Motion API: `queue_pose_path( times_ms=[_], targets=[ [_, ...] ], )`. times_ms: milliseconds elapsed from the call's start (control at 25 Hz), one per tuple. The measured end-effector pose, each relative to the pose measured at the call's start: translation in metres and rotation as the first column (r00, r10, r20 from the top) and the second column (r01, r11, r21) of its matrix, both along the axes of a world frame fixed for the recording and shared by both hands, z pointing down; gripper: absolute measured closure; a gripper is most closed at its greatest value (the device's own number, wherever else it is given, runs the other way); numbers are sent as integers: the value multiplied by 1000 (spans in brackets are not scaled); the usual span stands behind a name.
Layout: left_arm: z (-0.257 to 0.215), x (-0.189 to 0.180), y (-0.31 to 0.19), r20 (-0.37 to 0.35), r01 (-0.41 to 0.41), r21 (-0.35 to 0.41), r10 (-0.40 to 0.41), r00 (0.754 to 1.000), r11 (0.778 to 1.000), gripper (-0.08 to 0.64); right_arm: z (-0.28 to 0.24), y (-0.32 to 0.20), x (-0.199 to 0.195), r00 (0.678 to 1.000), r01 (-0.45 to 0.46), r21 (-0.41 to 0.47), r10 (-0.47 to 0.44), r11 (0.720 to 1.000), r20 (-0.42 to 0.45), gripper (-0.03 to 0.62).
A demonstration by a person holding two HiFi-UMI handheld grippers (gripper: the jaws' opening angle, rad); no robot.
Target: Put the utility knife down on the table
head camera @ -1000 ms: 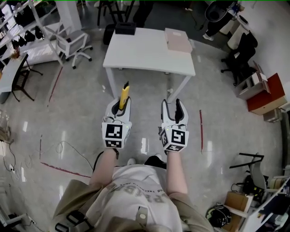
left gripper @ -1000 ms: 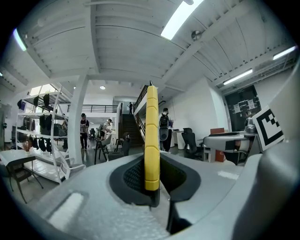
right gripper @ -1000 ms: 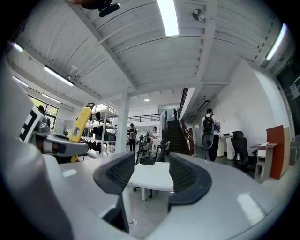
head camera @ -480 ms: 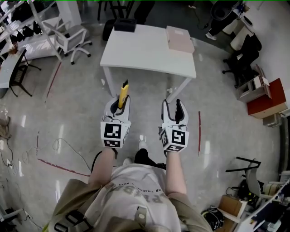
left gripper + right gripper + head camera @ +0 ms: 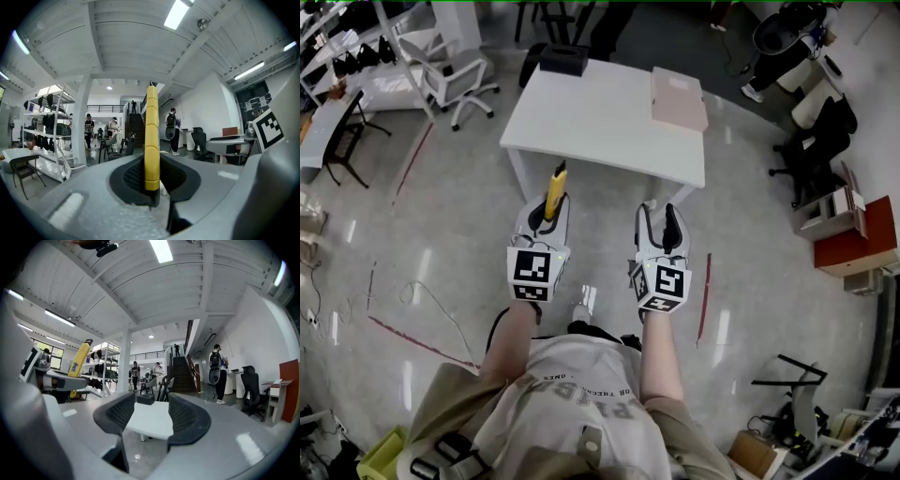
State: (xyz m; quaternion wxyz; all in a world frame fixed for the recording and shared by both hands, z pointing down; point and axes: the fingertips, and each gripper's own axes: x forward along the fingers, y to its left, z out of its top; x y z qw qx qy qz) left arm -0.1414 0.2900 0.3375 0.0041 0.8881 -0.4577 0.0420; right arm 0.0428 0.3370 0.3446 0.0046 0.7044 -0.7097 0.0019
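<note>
Head view: one yellow utility knife (image 5: 555, 190) juts forward from the left gripper (image 5: 547, 211), over the floor and short of the white desk (image 5: 600, 122). The desk carries two things, a black box (image 5: 562, 59) and a flat pink case (image 5: 679, 98). Beside it is the right gripper (image 5: 660, 220). Shirt print unreadable. Left gripper view: jaws clenched on the utility knife (image 5: 151, 140), seen edge-on. Right gripper view: jaws released, nothing in them, desk (image 5: 150, 420) showing between; utility knife (image 5: 78, 363) at left, label too small to read.

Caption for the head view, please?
Left tongs grip a yellow utility knife, right tongs open, before a white table.
</note>
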Motion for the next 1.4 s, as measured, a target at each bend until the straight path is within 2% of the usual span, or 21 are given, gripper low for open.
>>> queue_pose_path(
  times_ms=[240, 400, 720, 1040, 1400],
  targets=[
    [1, 23, -18, 11, 36, 3, -36, 999, 999, 515, 5, -21, 27, 1000, 25, -9, -24, 1000, 7, 376],
    [9, 34, -26, 9, 50, -21, -50, 999, 999, 515, 11, -30, 42, 999, 35, -22, -34, 999, 10, 376],
    [23, 45, -46, 39, 68, -38, -67, 997, 997, 515, 21, -49, 58, 999, 42, -38, -41, 998, 28, 376],
    [21, 56, -83, 66, 44, -26, -42, 997, 999, 515, 27, -83, 64, 999, 32, -46, -30, 998, 46, 376],
    [21, 60, -154, 66, 13, -23, -12, 998, 1000, 515, 21, -148, 64, 999, 11, -29, -10, 1000, 37, 376]
  ],
)
